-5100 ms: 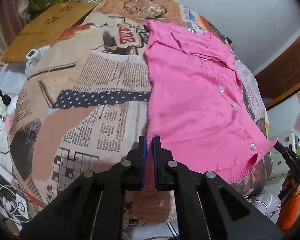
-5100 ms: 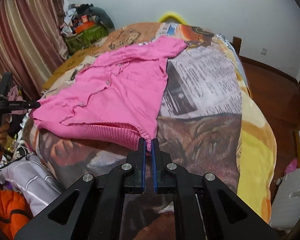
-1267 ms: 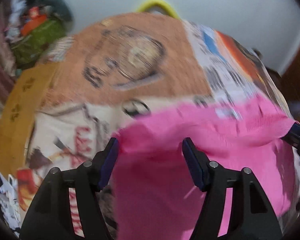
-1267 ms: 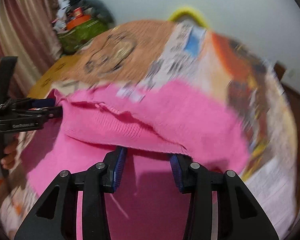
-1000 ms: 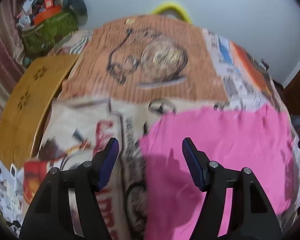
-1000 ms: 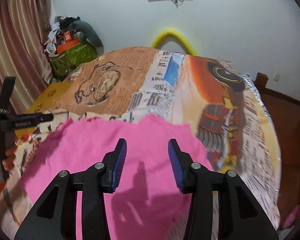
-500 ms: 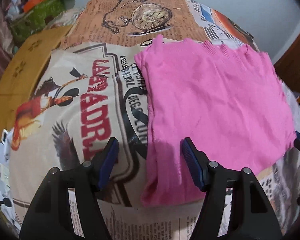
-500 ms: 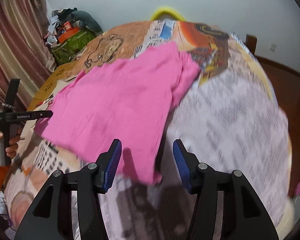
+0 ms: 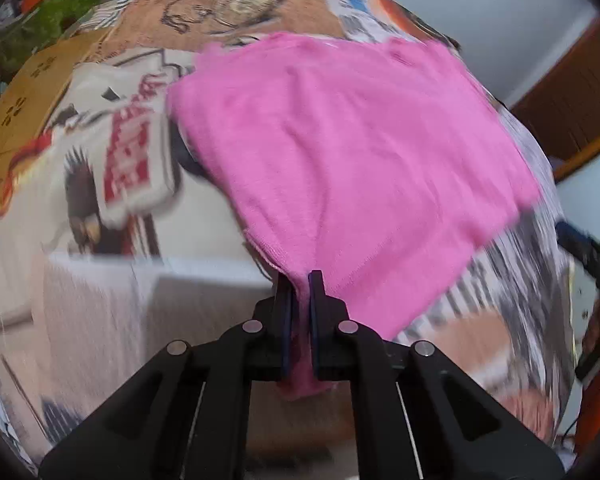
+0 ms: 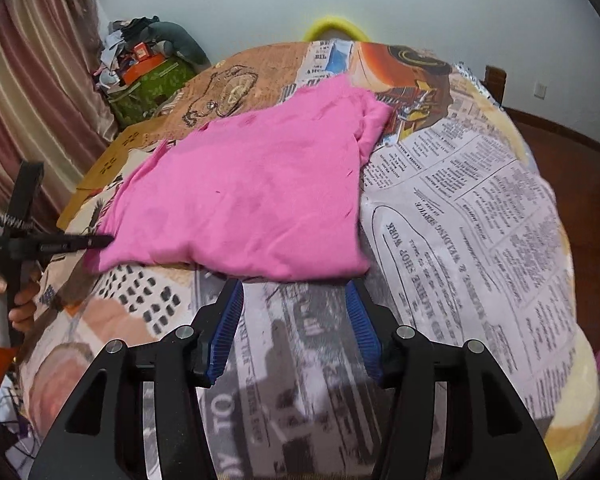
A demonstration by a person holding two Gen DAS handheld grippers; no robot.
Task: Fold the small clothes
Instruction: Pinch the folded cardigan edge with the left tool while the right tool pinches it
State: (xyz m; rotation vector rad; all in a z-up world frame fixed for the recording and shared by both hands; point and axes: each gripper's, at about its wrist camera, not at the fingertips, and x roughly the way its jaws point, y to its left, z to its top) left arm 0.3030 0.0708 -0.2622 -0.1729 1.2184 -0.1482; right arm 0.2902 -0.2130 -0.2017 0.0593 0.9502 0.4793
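A pink knit garment (image 9: 340,152) lies folded in half on the newspaper-print bedspread (image 10: 468,216). My left gripper (image 9: 300,280) is shut on its near left corner, and pink cloth shows between the pads. It also shows at the left of the right wrist view (image 10: 100,241), pinching that corner. My right gripper (image 10: 294,300) is open and empty, just short of the garment's (image 10: 252,192) near folded edge, with its blue pads apart.
A wooden board (image 9: 28,92) lies at the bed's left side. A green bag with clutter (image 10: 148,80) stands by the striped curtain (image 10: 24,92). A yellow hoop (image 10: 332,26) rises behind the bed. Wooden floor (image 10: 556,148) lies to the right.
My left gripper has closed on the garment's near left corner; half a second ago it was open. My right gripper stays open and has drawn back to the near folded edge.
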